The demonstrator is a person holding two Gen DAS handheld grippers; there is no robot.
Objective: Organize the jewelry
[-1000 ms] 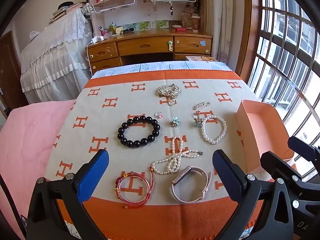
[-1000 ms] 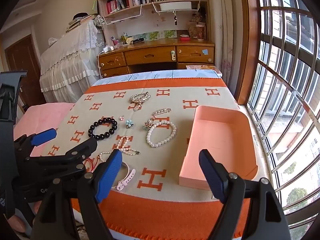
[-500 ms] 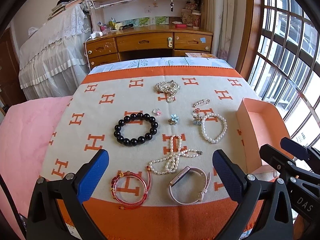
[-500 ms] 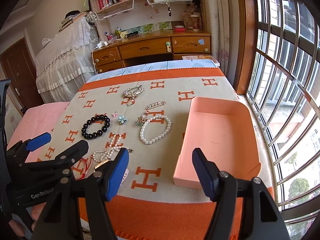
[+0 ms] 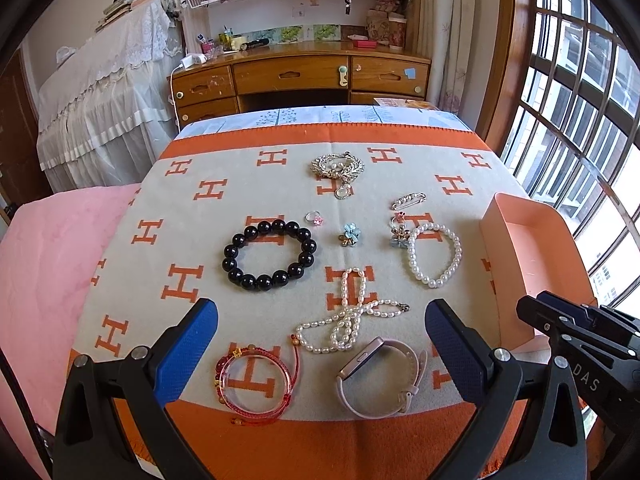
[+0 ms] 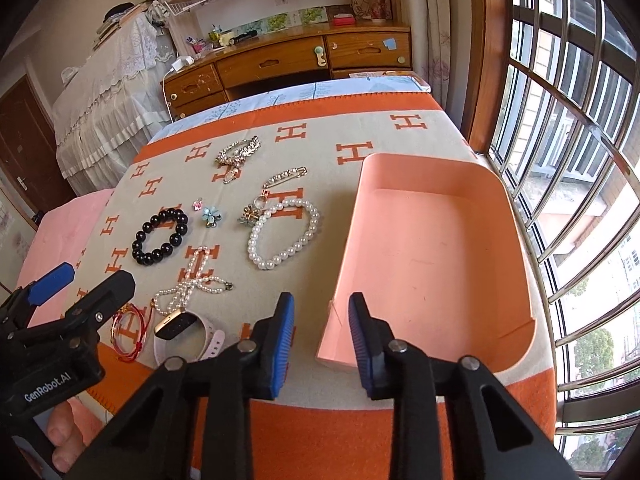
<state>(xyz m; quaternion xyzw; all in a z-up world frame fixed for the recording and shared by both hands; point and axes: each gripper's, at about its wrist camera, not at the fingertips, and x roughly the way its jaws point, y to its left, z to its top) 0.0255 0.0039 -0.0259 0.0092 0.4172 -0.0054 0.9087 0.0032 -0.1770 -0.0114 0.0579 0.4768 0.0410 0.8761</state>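
Observation:
Several pieces lie on the H-patterned cloth (image 5: 248,184): a black bead bracelet (image 5: 276,226), a pearl bracelet (image 5: 436,282), a pearl necklace (image 5: 344,320), a red bracelet (image 5: 293,378) and a pink watch (image 5: 362,356). My left gripper (image 5: 320,312) is open above the near edge, over the red bracelet and watch, holding nothing. A pink tray (image 6: 432,248) stands at the right with nothing in it. My right gripper (image 6: 320,308) is at the tray's near left corner. Its jaws are closing, with the corner wall between them and a gap still visible.
Farther back lie a crystal brooch (image 5: 338,168), a small ring (image 5: 314,217), a blue flower piece (image 5: 351,234), a safety-pin brooch (image 5: 408,201) and a charm (image 5: 400,236). A pink blanket (image 5: 48,264) borders the cloth on the left. A barred window (image 6: 580,140) is close on the right.
The right gripper's jaws have narrowed from wide apart to a small gap. It has sunk and moved in onto the tray's near left corner. The left gripper has barely moved.

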